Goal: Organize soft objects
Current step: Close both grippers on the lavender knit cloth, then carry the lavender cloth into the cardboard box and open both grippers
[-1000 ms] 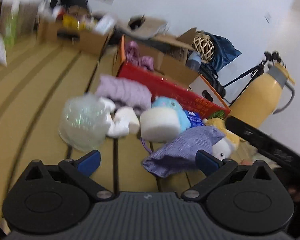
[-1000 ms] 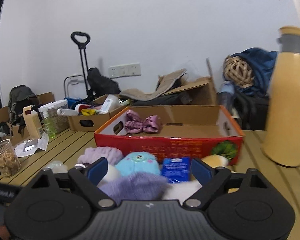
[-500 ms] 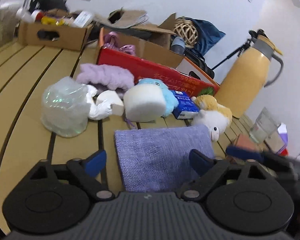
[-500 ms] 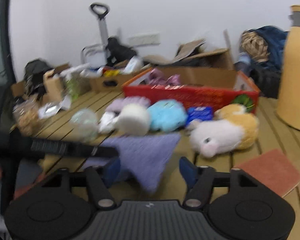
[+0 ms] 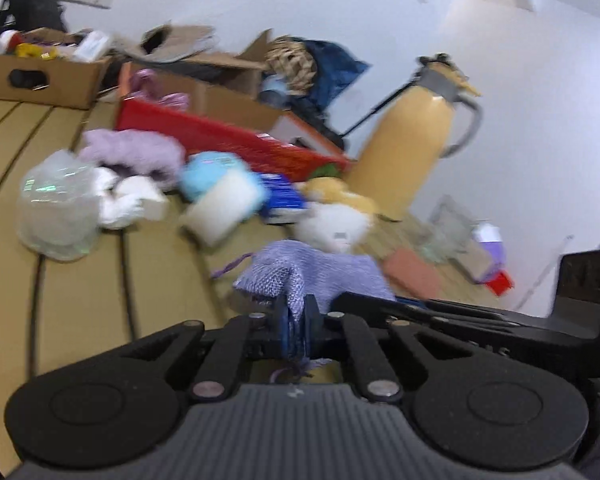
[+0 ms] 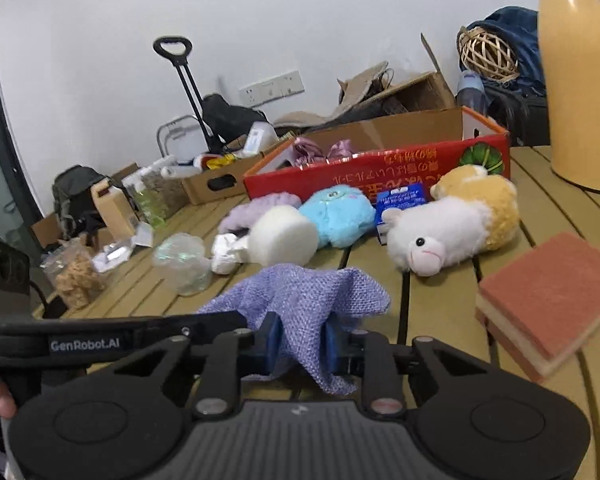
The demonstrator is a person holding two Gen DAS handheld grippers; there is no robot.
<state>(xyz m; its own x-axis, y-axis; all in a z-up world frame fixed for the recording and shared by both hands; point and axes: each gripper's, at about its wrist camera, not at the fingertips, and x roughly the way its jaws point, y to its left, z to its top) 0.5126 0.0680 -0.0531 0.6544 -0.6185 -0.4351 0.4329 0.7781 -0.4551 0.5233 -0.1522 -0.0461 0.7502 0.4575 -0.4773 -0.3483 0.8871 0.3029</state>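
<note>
A purple knitted cloth [image 6: 300, 300] is bunched up and held between both grippers just above the wooden table. My left gripper [image 5: 296, 330] is shut on one edge of the cloth [image 5: 300, 272]. My right gripper [image 6: 300, 346] is shut on its other side. Behind it lie a white and yellow plush sheep [image 6: 456, 224], a blue plush [image 6: 338, 214], a white foam cylinder [image 6: 282, 234] and a lilac fluffy item [image 6: 260, 206]. The red cardboard box [image 6: 380, 172] stands further back with a pink bow [image 6: 322, 150] inside.
A pink sponge [image 6: 552, 296] lies at the right. A tall yellow thermos [image 6: 576, 80] stands at the back right. A crumpled clear bag [image 6: 182, 258] and a jar [image 6: 74, 276] are at the left. Cardboard boxes and bags line the wall.
Both grippers have closed on the purple cloth, which lay flat half a second ago and is now bunched and lifted. The left view has swung to the right.
</note>
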